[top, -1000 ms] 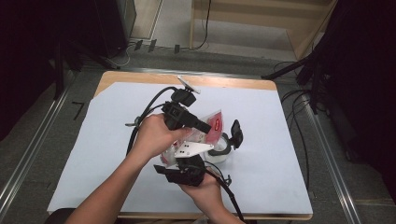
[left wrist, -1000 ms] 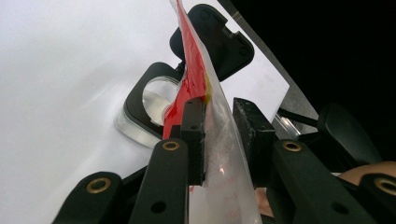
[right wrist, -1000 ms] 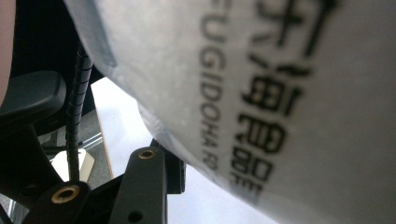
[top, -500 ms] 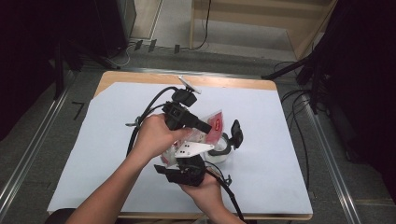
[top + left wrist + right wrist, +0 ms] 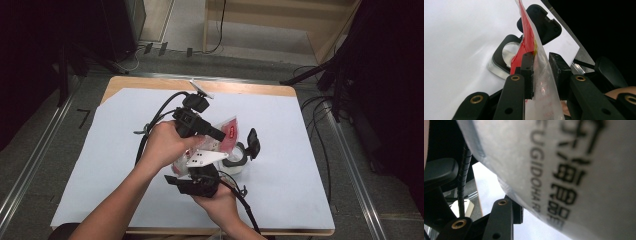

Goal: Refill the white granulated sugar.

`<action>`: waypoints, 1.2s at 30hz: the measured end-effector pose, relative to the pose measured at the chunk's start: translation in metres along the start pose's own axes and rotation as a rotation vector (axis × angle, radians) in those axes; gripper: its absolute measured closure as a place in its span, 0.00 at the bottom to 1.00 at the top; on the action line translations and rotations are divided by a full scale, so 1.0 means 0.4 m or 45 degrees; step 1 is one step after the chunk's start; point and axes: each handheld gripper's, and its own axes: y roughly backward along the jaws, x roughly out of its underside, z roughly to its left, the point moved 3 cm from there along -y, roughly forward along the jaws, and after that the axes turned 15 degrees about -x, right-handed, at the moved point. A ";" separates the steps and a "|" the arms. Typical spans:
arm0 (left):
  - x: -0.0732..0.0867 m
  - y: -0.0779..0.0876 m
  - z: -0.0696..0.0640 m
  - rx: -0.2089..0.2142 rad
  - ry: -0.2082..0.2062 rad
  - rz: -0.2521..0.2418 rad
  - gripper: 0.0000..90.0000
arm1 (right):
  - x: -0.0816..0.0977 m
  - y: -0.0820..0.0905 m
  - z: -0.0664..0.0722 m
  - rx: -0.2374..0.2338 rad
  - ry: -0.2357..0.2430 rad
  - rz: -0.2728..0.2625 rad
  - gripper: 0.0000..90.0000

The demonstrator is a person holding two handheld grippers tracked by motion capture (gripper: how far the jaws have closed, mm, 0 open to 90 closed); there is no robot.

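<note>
A lidded box (image 5: 241,156) sits mid-desk under the bag (image 5: 541,82); left claw (image 5: 541,65) and right claw (image 5: 186,169) both grasp it.

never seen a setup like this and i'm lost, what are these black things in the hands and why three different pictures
A person stands at a table covered with a white sheet and holds a black tool in each hand: hand-held tongs with two jaws, a cable and a small camera. The high view looks down from above: the left tongs sit farther up, the right tongs nearer the person. The other two pictures come from the cameras on the tongs, looking along their jaws. Both tongs hold one clear plastic pouch with red and printed lettering; the left gripper view shows its jaws pinching the pouch. Below it on the sheet stands a clear container with its black flip lid open.
</note>
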 end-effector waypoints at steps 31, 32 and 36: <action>0.005 0.003 0.003 -0.016 -0.019 -0.020 0.79 | 0.000 -0.005 -0.004 -0.034 -0.015 -0.001 0.71; 0.005 0.004 0.002 -0.012 -0.016 -0.025 0.79 | 0.000 -0.004 -0.003 -0.034 -0.015 -0.001 0.71; 0.007 0.021 0.001 0.000 -0.014 -0.040 0.79 | -0.004 -0.001 0.004 -0.039 -0.013 -0.015 0.71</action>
